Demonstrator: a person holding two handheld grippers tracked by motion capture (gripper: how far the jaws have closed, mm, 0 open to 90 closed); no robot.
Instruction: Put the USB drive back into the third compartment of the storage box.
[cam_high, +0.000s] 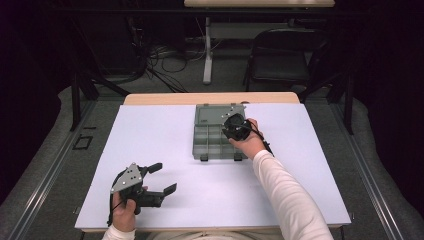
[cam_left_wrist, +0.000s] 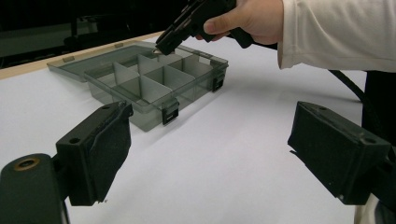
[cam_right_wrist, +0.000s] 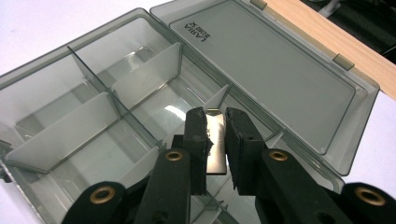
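While my right tool (cam_right_wrist: 215, 135) pinches a thin divider plate (cam_right_wrist: 215, 149) over the box (cam_right_wrist: 93, 84) just ahead of it, seating looks underway, so next I'd ease it straight down; my left tool (cam_left_wrist: 210, 149) rests wide open, nearby on the surface (cam_high: 175, 135)

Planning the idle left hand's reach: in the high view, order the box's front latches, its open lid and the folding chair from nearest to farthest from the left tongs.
1. Front latches, up and right of the left tongs.
2. Open lid, behind the box.
3. Folding chair, beyond the table.
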